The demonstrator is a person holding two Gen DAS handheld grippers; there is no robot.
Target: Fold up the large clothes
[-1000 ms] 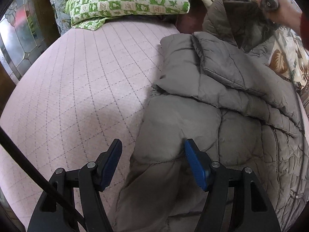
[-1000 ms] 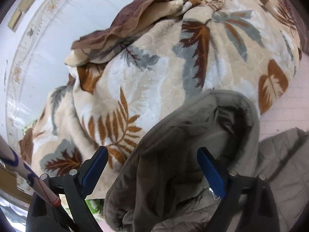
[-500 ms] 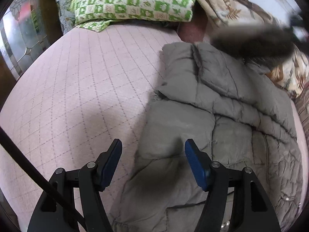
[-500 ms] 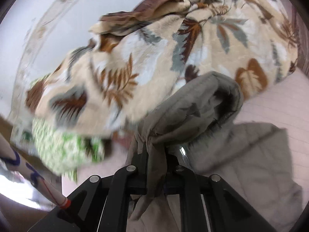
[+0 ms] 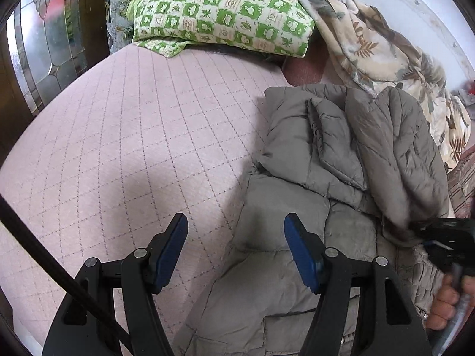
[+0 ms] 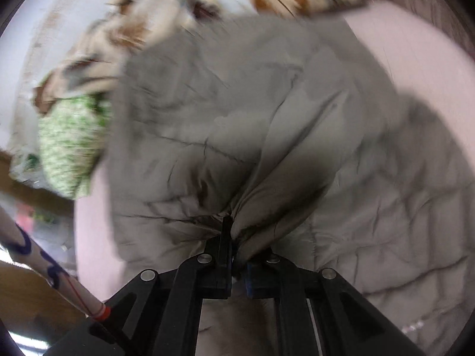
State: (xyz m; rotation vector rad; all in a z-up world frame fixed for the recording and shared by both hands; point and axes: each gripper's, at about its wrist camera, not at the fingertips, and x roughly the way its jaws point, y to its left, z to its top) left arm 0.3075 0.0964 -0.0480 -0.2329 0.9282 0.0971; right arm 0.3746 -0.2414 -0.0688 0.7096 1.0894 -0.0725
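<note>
A: Nearest first?
B: Two grippers. The left gripper (image 5: 236,252) hovers, blue pads spread wide, above one grey quilted puffer jacket (image 5: 297,207); the right gripper (image 6: 234,252) is clamped on its fold.
A: Beyond?
B: The jacket lies on one pink quilted mattress (image 5: 133,148); farther, one green-checked pillow (image 5: 219,14) and one leaf-print blanket (image 5: 371,47).
</note>
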